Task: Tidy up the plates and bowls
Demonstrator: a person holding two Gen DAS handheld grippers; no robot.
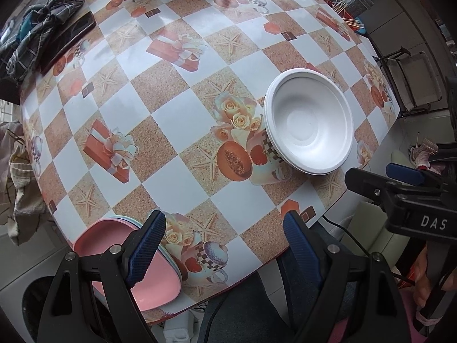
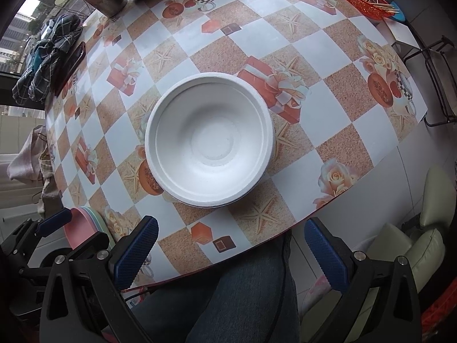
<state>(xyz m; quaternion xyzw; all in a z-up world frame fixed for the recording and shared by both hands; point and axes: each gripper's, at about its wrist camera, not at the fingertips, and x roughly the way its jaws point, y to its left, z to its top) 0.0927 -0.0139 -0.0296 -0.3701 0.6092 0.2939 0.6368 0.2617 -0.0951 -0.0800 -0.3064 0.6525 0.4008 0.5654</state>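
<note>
Bowls (image 2: 210, 143) stacked | plates (image 1: 142, 271) near table edge | both tools apart, empty

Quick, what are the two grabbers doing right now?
Left gripper: open, holding nothing.
Right gripper: open, holding nothing.

The left gripper (image 1: 225, 245) points straight down, its two blue-padded fingers (image 1: 145, 253) spread wide with nothing between them. The right gripper (image 2: 228, 254) also points straight down, fingers (image 2: 137, 257) parted wide and empty. The two hang side by side, each showing at the edge of the other's view. The person's leg (image 2: 242, 300) in blue jeans lies below them.
</note>
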